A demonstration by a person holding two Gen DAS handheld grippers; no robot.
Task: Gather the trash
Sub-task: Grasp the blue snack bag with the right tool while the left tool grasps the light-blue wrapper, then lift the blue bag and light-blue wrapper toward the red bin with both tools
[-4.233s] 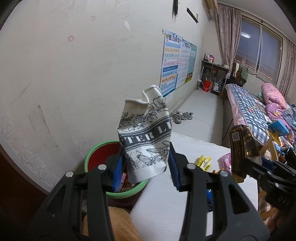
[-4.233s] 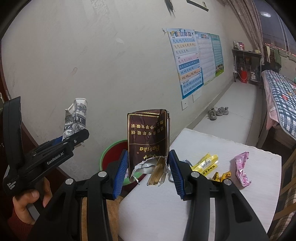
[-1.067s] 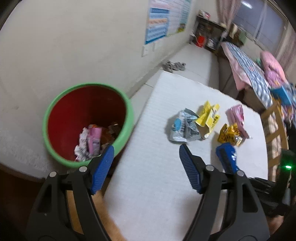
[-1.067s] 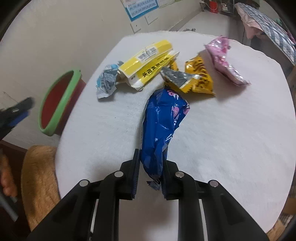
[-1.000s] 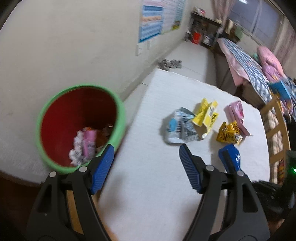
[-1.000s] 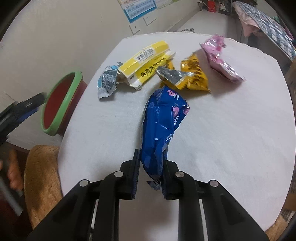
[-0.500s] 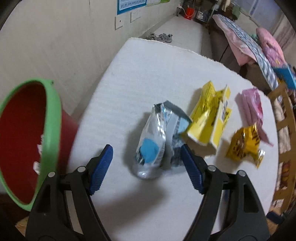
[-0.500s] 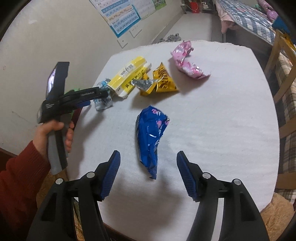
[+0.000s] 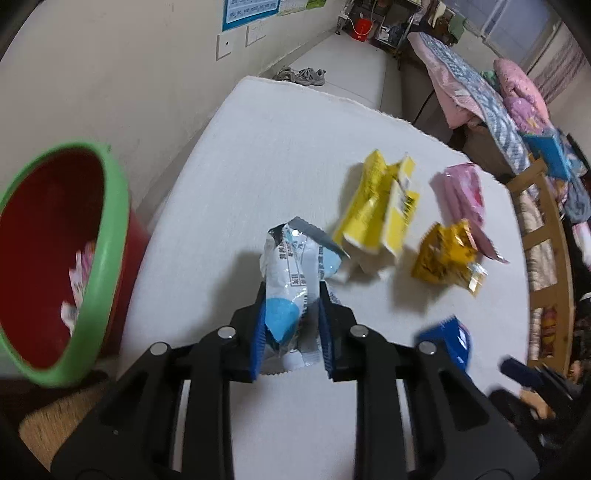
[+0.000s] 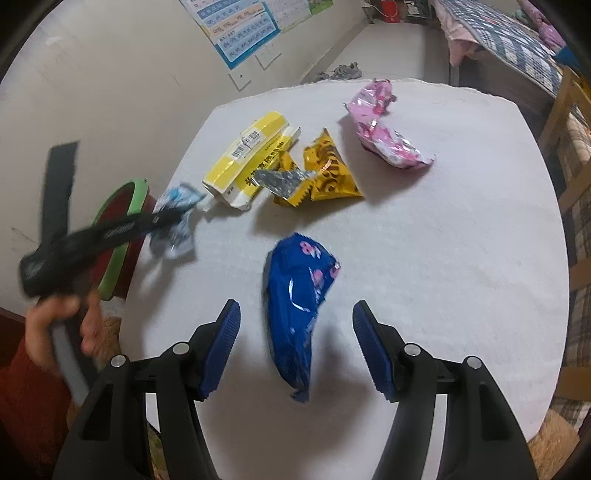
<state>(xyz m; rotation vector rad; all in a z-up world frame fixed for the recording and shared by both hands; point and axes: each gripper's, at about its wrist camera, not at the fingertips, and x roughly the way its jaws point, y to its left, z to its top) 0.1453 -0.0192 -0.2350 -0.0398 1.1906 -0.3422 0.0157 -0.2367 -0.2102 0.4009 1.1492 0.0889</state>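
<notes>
Indoor artificial light, moderately dim, warm cast. Soft shadows fall toward the camera under the blue wrapper [image 10: 299, 314] and the white-blue wrapper [image 9: 291, 291] on the counter [image 10: 443, 258]. Strong fisheye bending, black corner vignette. Motion blur smears the left gripper [image 10: 162, 221], the hand [image 10: 62, 325], and the bin [image 9: 92, 258].

Crumpled white-and-blue wrapper [image 9: 291, 288] upright between jaws; blue packet [image 10: 299, 302] flat on table.

A cream wall [image 9: 140, 74] bears a poster [image 10: 240, 29]; a bed [image 9: 480, 85] flanks the pale floor [image 9: 351, 70].
</notes>
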